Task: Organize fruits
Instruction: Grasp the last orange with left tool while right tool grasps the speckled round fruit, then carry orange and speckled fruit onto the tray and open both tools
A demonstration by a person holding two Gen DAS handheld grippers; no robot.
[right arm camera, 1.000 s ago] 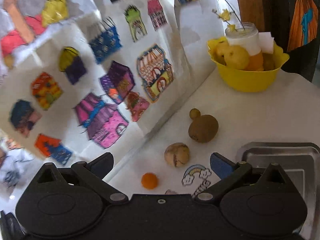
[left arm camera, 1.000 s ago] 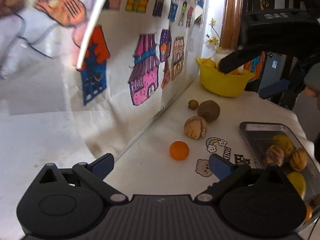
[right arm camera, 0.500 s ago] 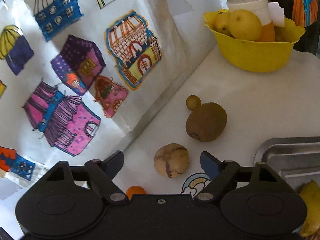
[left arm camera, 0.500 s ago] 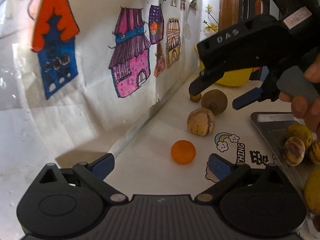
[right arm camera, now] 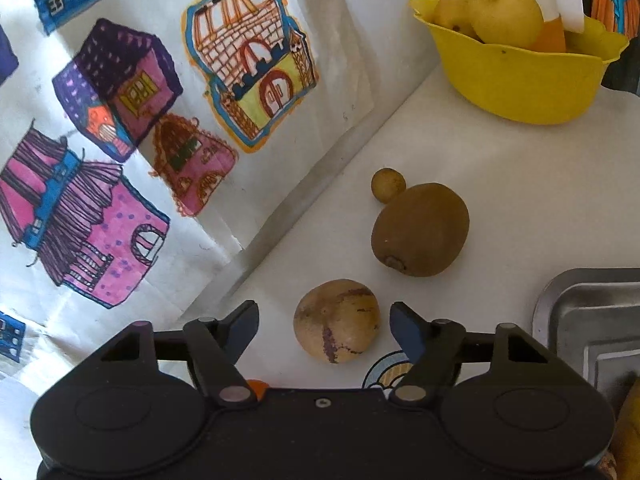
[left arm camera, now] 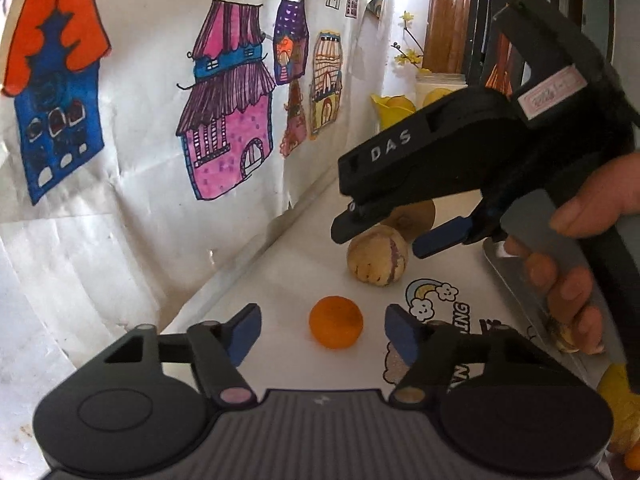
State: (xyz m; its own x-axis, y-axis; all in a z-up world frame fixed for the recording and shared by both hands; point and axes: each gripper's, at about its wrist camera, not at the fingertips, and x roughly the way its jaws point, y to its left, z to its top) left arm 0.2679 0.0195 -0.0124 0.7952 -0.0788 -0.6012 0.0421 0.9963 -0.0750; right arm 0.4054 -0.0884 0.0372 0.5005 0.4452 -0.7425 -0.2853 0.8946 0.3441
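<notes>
White covering lies over the tabletop (right arm camera: 500, 184), and a white backdrop with coloured drawings of houses (left arm camera: 228, 120) stands along its far edge.

Your left tool (left arm camera: 322, 332) points down at a small orange fruit (left arm camera: 336, 327) resting on the tabletop. The fruit sits between the blue fingertips (left arm camera: 245, 330) with clear space on both sides. The jaws are closing; neither pad touches the fruit.

Your right tool (right arm camera: 324, 326) is lowered over a round tan fruit with purple streaks (right arm camera: 337, 320). That fruit also rests on the tabletop, between the jaws. The jaws are closing. A gap shows on the left side; on the right the pad stands just beside the skin, and contact cannot be confirmed. From the left wrist view, the right tool (left arm camera: 380, 236) hangs above the same streaked fruit (left arm camera: 378, 256), with your hand (left arm camera: 576, 264) on its handle.

Beyond the streaked fruit lies a brown kiwi (right arm camera: 420, 230), with a small round brown fruit (right arm camera: 388, 185) touching or just beside its far side. A yellow bowl (right arm camera: 520, 80) holding pale yellow fruit (right arm camera: 504, 14) stands well back on the tabletop. A metal tray (right arm camera: 592, 312) sits to the right, near the kiwi.
</notes>
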